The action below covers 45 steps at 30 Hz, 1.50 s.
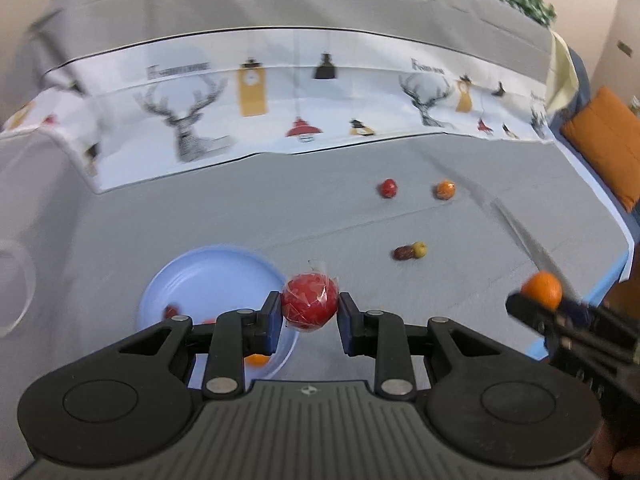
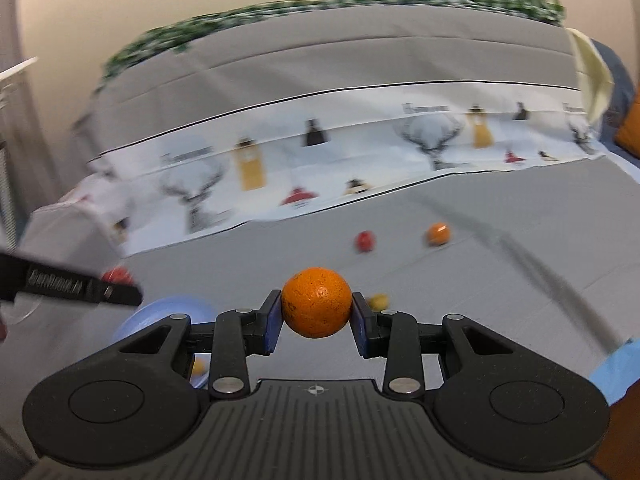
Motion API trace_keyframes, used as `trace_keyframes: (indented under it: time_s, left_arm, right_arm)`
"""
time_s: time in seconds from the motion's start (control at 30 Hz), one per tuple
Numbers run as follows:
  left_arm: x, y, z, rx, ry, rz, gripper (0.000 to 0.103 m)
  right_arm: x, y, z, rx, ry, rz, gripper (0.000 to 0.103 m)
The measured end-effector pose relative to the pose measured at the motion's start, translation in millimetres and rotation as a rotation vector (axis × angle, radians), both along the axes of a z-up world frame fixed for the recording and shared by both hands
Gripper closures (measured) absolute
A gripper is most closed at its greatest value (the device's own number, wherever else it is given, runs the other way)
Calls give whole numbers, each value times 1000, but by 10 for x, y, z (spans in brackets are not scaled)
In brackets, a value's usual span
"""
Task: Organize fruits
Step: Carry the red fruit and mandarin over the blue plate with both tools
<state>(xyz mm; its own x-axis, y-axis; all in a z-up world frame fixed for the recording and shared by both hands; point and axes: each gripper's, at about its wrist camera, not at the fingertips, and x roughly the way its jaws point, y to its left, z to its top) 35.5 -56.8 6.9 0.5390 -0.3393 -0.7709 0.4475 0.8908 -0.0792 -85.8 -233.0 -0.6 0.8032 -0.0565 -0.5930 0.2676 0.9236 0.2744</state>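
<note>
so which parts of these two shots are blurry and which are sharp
Left wrist view: the left gripper and its wrapped red fruit are sharp; the right gripper at the right edge is smeared. Right wrist view: the orange is crisp, while the deer-print cloth is motion-blurred and bowed by the fisheye.

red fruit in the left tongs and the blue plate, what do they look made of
Red fruit: glossy, wrapped in clear crinkled film that sticks up on top; probably a plastic replica, though I cannot be sure. Blue plate: smooth, pale, evenly coloured, likely plastic.
</note>
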Motion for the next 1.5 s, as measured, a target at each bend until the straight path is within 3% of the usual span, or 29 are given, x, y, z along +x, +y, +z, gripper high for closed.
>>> trace_keyframes:
  time_s: [0.33,0.77,1.27,1.5]
  left_arm:
    - [-648,852,217,-36,-4,90,71]
    - [-1068,1234,357,-91,-54,128,71]
    - [-1040,1289,350,-106,-39,143,71]
    - [-914,1377,346,-99,-33,199,71]
  right_arm:
    - [-524,552,298,-14,-26,54,66]
    - [-755,964,518,-67,-67,122,66]
    - [-718,1025,519,-71,-60,137,66]
    - [-535,1036,435,-60,-20,187,66]
